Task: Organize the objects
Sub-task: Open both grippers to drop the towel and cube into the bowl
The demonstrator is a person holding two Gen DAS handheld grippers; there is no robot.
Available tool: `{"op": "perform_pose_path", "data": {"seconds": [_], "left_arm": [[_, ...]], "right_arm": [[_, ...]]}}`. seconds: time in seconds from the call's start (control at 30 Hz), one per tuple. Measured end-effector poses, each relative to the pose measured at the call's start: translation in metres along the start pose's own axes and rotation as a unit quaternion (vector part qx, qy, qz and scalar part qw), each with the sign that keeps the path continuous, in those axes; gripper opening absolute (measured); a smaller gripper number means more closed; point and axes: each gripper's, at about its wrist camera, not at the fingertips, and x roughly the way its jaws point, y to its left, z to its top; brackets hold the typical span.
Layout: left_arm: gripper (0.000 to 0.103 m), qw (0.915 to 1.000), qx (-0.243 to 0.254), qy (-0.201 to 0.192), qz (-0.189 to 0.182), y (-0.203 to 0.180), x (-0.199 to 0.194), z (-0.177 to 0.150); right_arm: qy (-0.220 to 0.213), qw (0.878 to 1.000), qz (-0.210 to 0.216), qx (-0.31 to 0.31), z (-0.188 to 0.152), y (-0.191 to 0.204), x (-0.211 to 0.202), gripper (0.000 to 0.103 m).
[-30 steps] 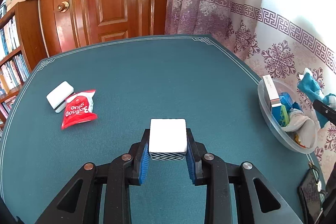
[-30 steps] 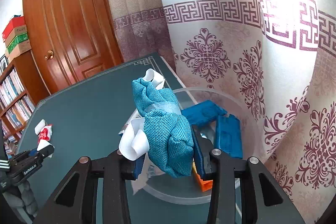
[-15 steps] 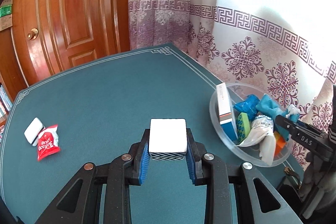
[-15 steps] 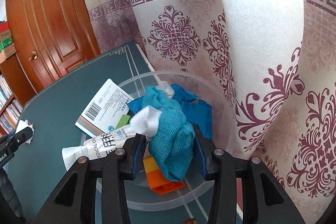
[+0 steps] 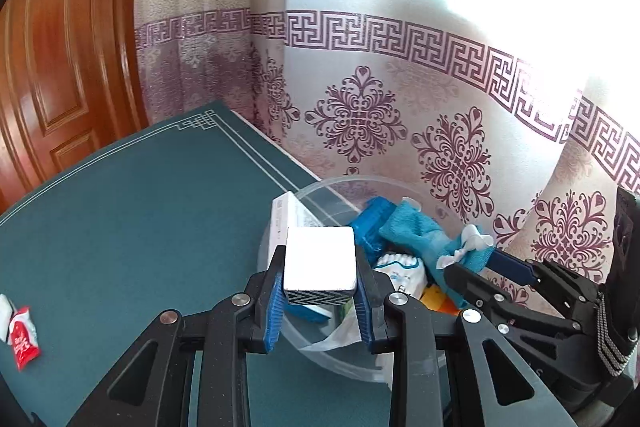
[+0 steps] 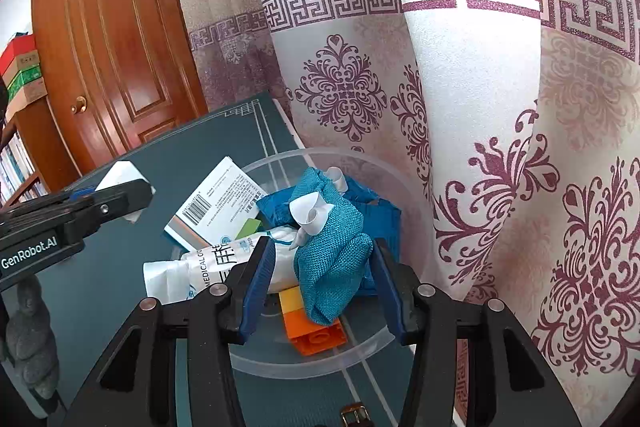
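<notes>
My left gripper (image 5: pixel 319 281) is shut on a white square box (image 5: pixel 319 263) with a zigzag-patterned side and holds it over the near rim of the clear plastic bowl (image 5: pixel 352 365). My right gripper (image 6: pixel 322 261) is open over the same bowl (image 6: pixel 280 367); the teal cloth pouch with white ribbon (image 6: pixel 332 255) lies between its spread fingers on the pile. The pouch also shows in the left wrist view (image 5: pixel 420 233). The bowl holds a white medicine box (image 6: pixel 218 205), a white tube (image 6: pixel 200 265), blue packets (image 6: pixel 380 215) and an orange brick (image 6: pixel 314 333).
The bowl sits at the right edge of the green table (image 5: pixel 140 211), against the patterned curtain (image 5: pixel 440 147). A red snack packet (image 5: pixel 22 341) and a white item beside it lie at the far left. A wooden door (image 6: pixel 112 39) stands behind. A watch strap (image 6: pixel 354 417) lies near the bowl.
My left gripper carried the white box rightward to the bowl. My right gripper lowered the teal pouch into the bowl and opened, letting it go.
</notes>
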Motion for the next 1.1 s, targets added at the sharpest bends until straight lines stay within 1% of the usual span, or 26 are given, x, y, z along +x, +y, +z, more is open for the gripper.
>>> {"op": "perform_pose_path", "data": {"seconds": [0.07,0.1,0.13,0.17,0.2,0.23,0.4,0.47,0.53,0.6,0.67,0.73,0.8,0.97,1.1], "left_arm": [[0.032,1.0,0.004,0.001,-0.008,-0.006,0.006,0.0],[0.034,0.9999,0.007,0.002,-0.011,-0.008,0.009,0.0],[0.045,0.9999,0.01,0.003,-0.011,-0.01,0.01,-0.001],[0.052,0.9999,0.011,0.002,-0.008,-0.011,0.011,-0.002],[0.062,0.9999,0.011,-0.002,-0.005,-0.011,0.01,-0.003],[0.063,0.9999,0.01,-0.007,-0.001,-0.011,0.009,-0.005],[0.064,1.0,0.002,-0.002,0.007,-0.002,0.008,-0.009],[0.066,0.9999,-0.003,-0.002,0.012,0.001,0.006,-0.01],[0.073,0.9998,-0.008,-0.004,0.019,0.004,0.005,-0.012],[0.077,0.9996,-0.01,-0.005,0.025,0.006,0.003,-0.013],[0.08,0.9994,-0.01,-0.006,0.033,0.007,0.001,-0.014],[0.086,0.9991,-0.008,-0.009,0.042,0.008,-0.002,-0.015],[0.089,0.9987,-0.007,-0.014,0.048,0.009,-0.005,-0.016],[0.094,0.9979,-0.006,-0.019,0.061,0.015,-0.013,-0.019],[0.095,0.9973,-0.012,-0.02,0.069,0.022,-0.017,-0.022]], "right_arm": [[-0.001,1.0,0.0,0.001,0.0,0.0,0.0,0.051],[-0.002,1.0,0.0,0.001,0.0,0.001,0.0,0.051],[-0.003,1.0,-0.001,0.001,-0.001,0.001,-0.001,0.051],[-0.005,1.0,-0.001,0.002,0.0,0.0,-0.001,0.051],[-0.007,1.0,-0.002,0.004,0.0,0.0,-0.002,0.051],[-0.009,1.0,-0.003,0.006,0.0,0.0,-0.003,0.051],[-0.022,1.0,-0.008,0.013,0.0,-0.001,-0.009,0.051],[-0.025,1.0,-0.009,0.014,0.0,0.0,-0.012,0.051],[-0.027,0.999,-0.01,0.014,-0.001,0.0,-0.015,0.051],[-0.028,0.999,-0.01,0.014,-0.001,0.001,-0.015,0.051],[-0.029,0.999,-0.009,0.015,0.0,0.002,-0.017,0.051],[-0.029,0.999,-0.009,0.015,0.0,0.004,-0.018,0.051],[-0.03,0.999,-0.008,0.015,0.001,0.006,-0.018,0.051],[-0.033,0.999,-0.005,0.015,0.001,0.011,-0.022,0.053],[-0.032,0.999,-0.005,0.015,0.0,0.015,-0.023,0.054]]}}
